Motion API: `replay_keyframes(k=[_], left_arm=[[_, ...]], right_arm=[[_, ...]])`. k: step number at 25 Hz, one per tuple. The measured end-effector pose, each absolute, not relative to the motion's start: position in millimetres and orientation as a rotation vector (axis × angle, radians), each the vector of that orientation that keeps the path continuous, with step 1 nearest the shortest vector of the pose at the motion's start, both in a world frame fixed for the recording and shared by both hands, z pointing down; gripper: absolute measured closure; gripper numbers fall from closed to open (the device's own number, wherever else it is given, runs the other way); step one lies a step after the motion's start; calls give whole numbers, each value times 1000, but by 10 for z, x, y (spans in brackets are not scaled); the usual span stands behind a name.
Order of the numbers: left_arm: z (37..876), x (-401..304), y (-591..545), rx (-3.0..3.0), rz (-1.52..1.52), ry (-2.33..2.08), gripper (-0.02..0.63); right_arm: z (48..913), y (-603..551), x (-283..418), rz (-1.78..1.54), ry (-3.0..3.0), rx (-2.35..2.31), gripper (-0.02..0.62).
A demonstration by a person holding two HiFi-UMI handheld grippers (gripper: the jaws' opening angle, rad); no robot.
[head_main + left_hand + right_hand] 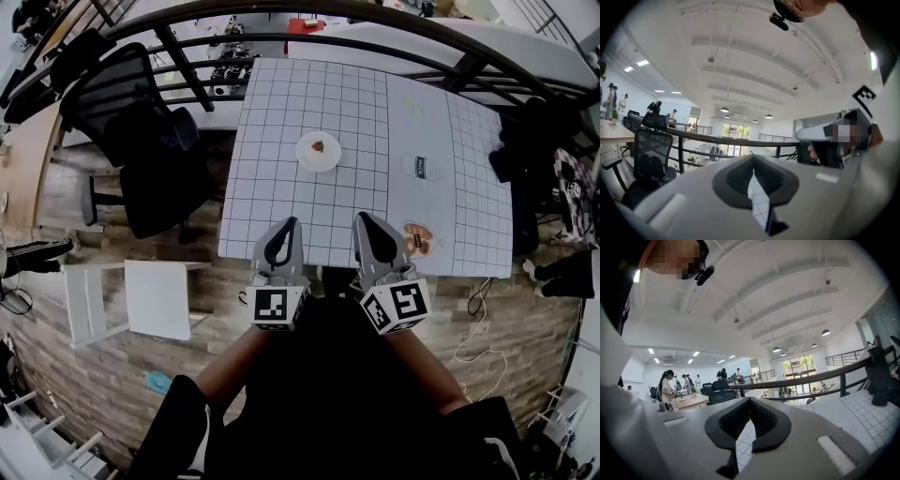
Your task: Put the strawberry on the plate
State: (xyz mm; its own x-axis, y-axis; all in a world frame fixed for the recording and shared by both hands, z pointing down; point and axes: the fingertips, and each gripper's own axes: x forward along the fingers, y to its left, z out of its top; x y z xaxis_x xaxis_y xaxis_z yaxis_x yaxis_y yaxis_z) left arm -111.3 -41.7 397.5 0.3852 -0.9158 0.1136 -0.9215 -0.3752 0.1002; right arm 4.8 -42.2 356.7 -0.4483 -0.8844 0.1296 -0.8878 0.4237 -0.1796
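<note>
A small red strawberry [318, 146] lies on a round white plate [307, 161] near the middle of the grid-patterned table [281, 112]. Both grippers hang at the table's front edge, well short of the plate, close to the person's body. In the head view my left gripper [292, 223] points up the table, jaws together with nothing between them. My right gripper [360, 217] beside it is likewise shut and empty. Closed pads meet in the left gripper view [753, 161] and in the right gripper view [749, 401], with only table grid showing below them.
A printed packet [419, 239] lies at the table's front right, and a clear wrapper [420, 167] sits farther back. A black office chair [131, 112] stands left of the table, a white stool [155, 298] below it. Dark clothing [525, 141] drapes the right edge. A black railing [309, 42] runs behind.
</note>
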Motion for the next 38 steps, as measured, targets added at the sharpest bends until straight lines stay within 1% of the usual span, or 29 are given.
replay_keyframes(k=[21, 25, 38], left_arm=[[3887, -843, -407, 2565, 45, -1571, 596], [3858, -857, -414, 2561, 45, -1581, 596], [3902, -926, -454, 2542, 66, -1599, 596]], right_arm=[[3608, -467, 130, 251, -2578, 1665, 598], [3622, -494, 121, 198, -2538, 1667, 598], [3677, -512, 18, 207, -2556, 1637, 598]])
